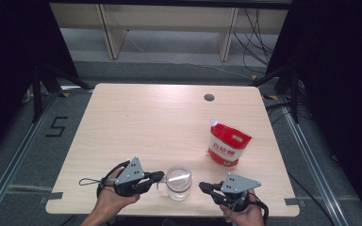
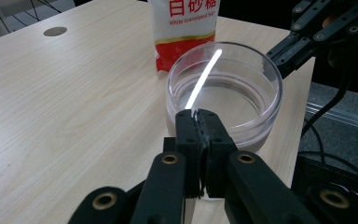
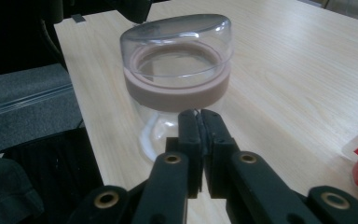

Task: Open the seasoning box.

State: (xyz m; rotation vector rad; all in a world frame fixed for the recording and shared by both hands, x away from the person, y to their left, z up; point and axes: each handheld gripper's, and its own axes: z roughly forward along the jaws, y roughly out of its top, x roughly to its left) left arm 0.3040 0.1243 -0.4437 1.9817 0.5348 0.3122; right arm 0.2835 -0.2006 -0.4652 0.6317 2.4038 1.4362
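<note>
Flanking a clear glass jar [image 1: 178, 181] at the near edge of the table [image 1: 136, 122], the two grippers look to be at the approach step, neither one gripping anything yet. The jar stands upright between them, topped by a transparent domed lid [image 3: 179, 35] with a pinkish band [image 3: 177, 91] around its neck. A red and white pouch of granulated sugar [image 1: 227, 144] stands well apart on the table, farther back and to the right, which suggests the work is to open the jar and pour sugar in; that is a judgement from the layout.

On the left gripper [image 1: 156, 176] the jaws are pressed together, their tips just at the jar's wall; the left gripper view has them closed against each other right before the rim, though whether they touch the glass I cannot tell. On the right gripper [image 1: 202, 187] the jaws are likewise together, pointing at the jar from a short gap away.

Both hands come in low from the near edge, palms wrapped around the handles, the grippers held roughly level and aimed inward at each other across the jar.

The next move probably calls for parting one pair of jaws to steady the jar body while the other pair opens to take the lid
</note>
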